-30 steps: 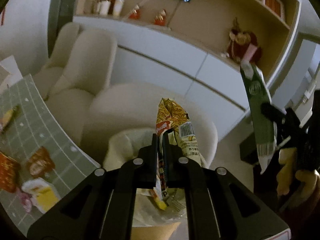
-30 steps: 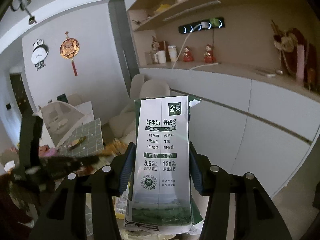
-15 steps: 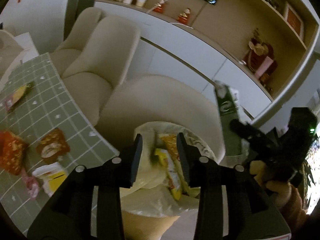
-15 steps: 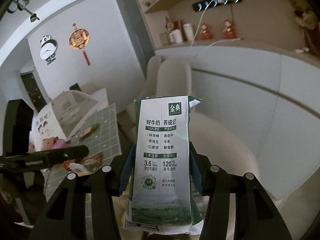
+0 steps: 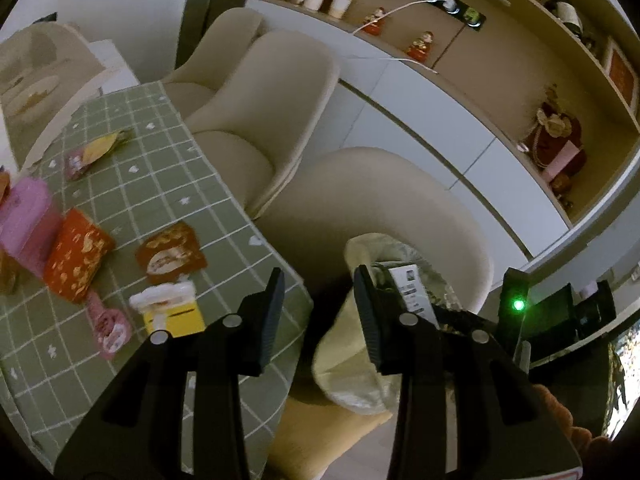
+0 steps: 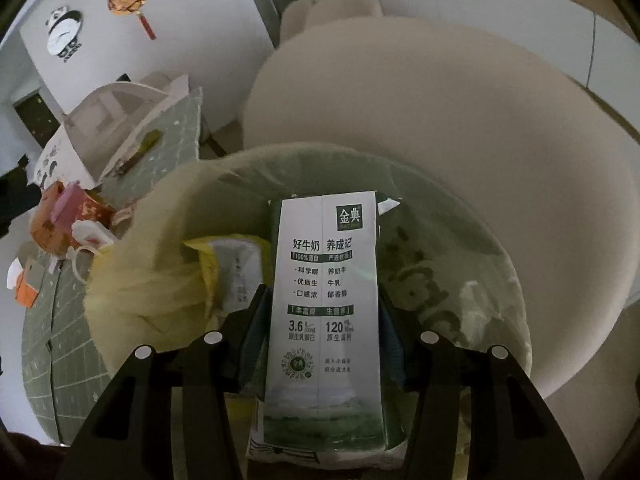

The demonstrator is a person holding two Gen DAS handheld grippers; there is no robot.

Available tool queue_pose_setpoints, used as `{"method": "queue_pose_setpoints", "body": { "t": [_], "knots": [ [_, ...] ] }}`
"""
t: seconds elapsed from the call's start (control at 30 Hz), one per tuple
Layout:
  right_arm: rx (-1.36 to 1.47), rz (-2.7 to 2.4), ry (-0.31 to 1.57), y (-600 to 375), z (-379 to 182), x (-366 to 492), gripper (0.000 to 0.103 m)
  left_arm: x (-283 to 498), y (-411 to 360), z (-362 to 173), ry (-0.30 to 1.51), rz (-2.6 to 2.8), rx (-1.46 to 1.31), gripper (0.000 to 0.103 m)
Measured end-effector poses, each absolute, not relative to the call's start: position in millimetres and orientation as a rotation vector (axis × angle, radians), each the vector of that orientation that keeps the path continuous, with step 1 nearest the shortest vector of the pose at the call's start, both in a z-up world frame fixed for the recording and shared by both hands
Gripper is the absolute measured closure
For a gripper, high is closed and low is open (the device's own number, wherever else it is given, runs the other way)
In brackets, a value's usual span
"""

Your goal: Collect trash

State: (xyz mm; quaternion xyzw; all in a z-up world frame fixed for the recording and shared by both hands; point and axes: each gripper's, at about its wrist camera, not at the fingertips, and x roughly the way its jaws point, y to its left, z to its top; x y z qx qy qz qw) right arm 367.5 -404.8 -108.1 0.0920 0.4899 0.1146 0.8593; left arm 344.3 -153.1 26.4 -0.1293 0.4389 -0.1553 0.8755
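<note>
Your right gripper [image 6: 322, 328] is clamped on a green and white milk carton [image 6: 326, 300], one finger against each side of it. The carton stands upright and its top reaches into the mouth of the trash bag [image 6: 132, 280], a pale yellowish liner stretched open in front of you. Inside the bag, just left of the carton, lies a yellow and white wrapper [image 6: 232, 268]. Behind the bag rises the rounded back of a cream chair [image 6: 480, 140].

Your left gripper [image 5: 318, 312] is spread wide with nothing between its fingers. It hangs between the edge of the counter [image 5: 160, 184], which wears a green checked cloth, and the trash bag [image 5: 344, 376], which sits to the right on a tan seat. From this side the carton's barcode end [image 5: 412, 292] shows at the bag's mouth, with the black body of the right gripper and its green light just to the right.

More litter lies on the counter to the left: a yellow and white packet [image 5: 172, 308] nearest the left gripper, a brown snack wrapper [image 5: 172, 252] beyond it, a red packet [image 5: 76, 256], a pink pack [image 5: 24, 224], a small pink sachet [image 5: 110, 330] at the near edge, and a yellow and pink wrapper [image 5: 96, 150] farther back.
</note>
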Motion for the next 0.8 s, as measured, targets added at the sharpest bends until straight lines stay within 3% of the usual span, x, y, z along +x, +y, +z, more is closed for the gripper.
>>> {"method": "queue_pose_setpoints", "body": {
  "t": [0.13, 0.53, 0.8],
  "knots": [
    [0.19, 0.249, 1.045, -404, -113, 363, 0.055, 339, -146, 18, 0.937, -0.304, -0.29, 0.069],
    [0.275, 0.169, 0.857, -404, -72, 325, 0.054, 310, -120, 9, 0.945, -0.324, -0.276, 0.061],
    [0.273, 0.181, 0.753, -355, -22, 301, 0.054, 284, -41, 12, 0.895, -0.277, -0.259, 0.06]
  ]
}}
